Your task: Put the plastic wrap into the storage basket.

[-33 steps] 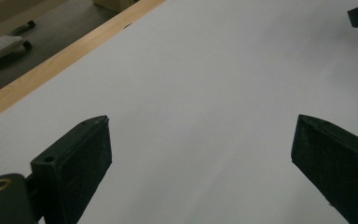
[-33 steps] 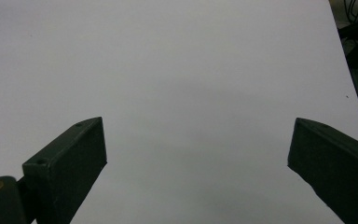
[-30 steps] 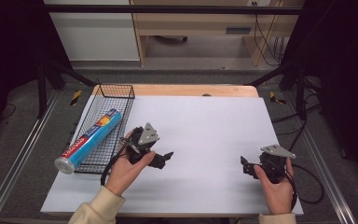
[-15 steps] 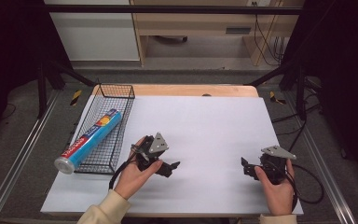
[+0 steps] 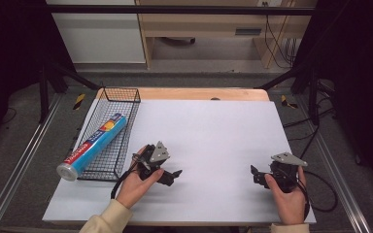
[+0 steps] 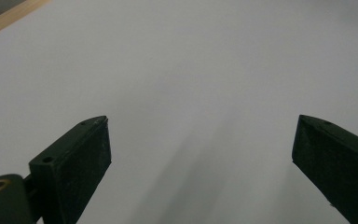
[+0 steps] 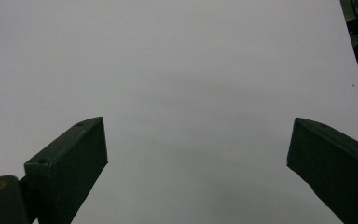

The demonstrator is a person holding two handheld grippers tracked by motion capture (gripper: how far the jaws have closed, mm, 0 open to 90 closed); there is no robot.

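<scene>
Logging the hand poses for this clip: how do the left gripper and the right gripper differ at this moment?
The left gripper sits near the wire basket that holds the foil roll, its jaws pointing to the right across the white sheet; the right gripper sits near the sheet's right edge, jaws pointing left. The left one's grey plate tilts up; the right one's lies flatter. Both are open and hold nothing.

High view from above the person's side, facing forward and down, far off, both gripper views low and close over the same flat white table sheet [image 5: 213,141]
</scene>
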